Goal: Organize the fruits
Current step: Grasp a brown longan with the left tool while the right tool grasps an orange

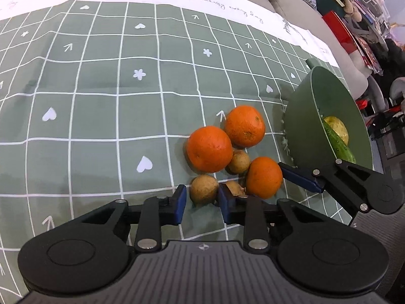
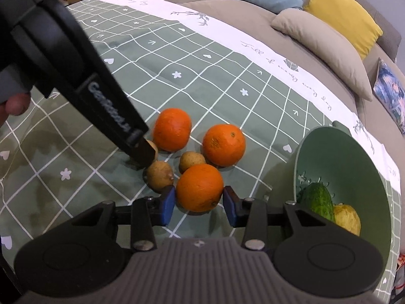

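Three oranges and three small brown fruits lie in a cluster on the green checked cloth [image 1: 101, 101]. My left gripper [image 1: 202, 202] is shut on the nearest brown fruit [image 1: 203, 190], a pad at each side. Its finger [image 2: 141, 149] half hides that fruit in the right wrist view. My right gripper [image 2: 198, 204] is shut on the front orange [image 2: 200, 187], which still rests on the cloth. One of its fingers [image 1: 301, 177] shows beside that orange [image 1: 264, 177]. A green colander [image 2: 316, 139] at the right holds a cucumber [image 2: 317, 198] and a yellow fruit [image 2: 346, 217].
Two more oranges [image 2: 172, 129] [image 2: 224, 144] and two brown fruits [image 2: 159, 176] [image 2: 192, 160] crowd between the grippers. A sofa with a beige cushion [image 2: 324, 48] and a yellow cushion [image 2: 344, 17] runs behind the table. A person's fingertip [image 2: 15, 106] shows at far left.
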